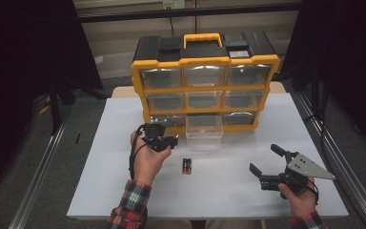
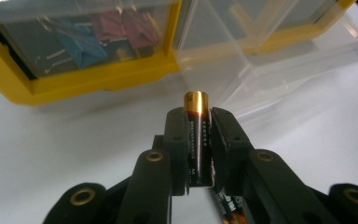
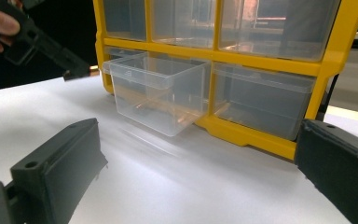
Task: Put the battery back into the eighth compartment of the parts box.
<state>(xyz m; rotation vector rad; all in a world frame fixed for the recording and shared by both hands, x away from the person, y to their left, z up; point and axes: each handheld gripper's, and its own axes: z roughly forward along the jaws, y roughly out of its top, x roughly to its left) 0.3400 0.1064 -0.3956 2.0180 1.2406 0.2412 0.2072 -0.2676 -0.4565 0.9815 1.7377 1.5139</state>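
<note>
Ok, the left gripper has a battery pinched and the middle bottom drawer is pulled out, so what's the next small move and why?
Probably carry the battery forward over the open clear drawer before releasing. The left gripper clamps it just short of that drawer, which looks empty; two more batteries lie on the white sheet.

I see a yellow organizer (image 1: pixel 205 88) with clear drawers standing at the far side of the white sheet (image 1: pixel 114 143). Its bottom-left drawer holds coloured binder clips (image 2: pixel 98 37).
</note>
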